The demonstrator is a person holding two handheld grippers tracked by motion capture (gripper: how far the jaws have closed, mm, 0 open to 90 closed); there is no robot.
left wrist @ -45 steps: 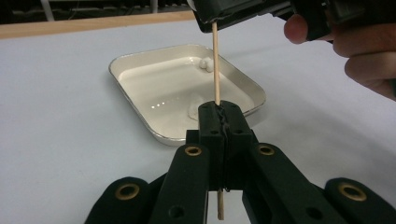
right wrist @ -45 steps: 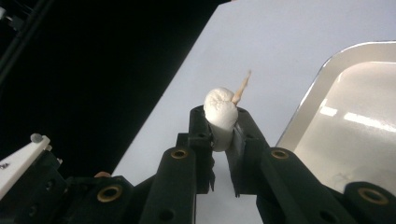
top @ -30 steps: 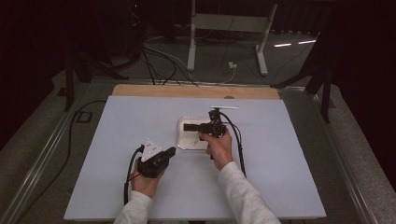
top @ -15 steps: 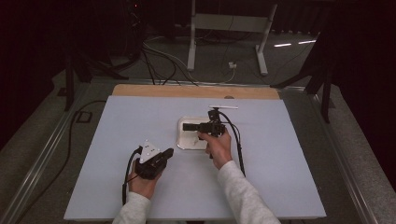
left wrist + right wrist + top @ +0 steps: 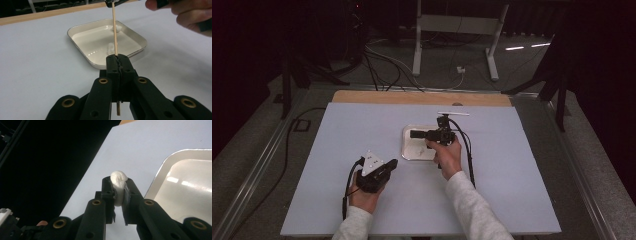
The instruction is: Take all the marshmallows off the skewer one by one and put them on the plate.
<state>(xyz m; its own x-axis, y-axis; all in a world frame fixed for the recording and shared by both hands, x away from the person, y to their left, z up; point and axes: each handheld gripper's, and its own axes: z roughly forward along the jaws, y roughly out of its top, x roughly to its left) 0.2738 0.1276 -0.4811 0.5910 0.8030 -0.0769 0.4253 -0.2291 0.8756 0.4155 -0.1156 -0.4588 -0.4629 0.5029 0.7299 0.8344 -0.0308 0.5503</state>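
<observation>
My left gripper (image 5: 117, 62) has its fingers clamped on a thin wooden skewer (image 5: 114, 27), which rises toward the right gripper (image 5: 414, 134) over the tray (image 5: 136, 35). My right gripper's own camera shows its fingers squeezing a white marshmallow (image 5: 118, 185). Two more marshmallows (image 5: 110, 48) lie in the tray on the counter (image 5: 522, 165).

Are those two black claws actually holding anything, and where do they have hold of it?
Yes. The left gripper pinches a thin wooden skewer near its lower end. The right gripper squeezes a soft white marshmallow around its middle, beside the white tray.
</observation>
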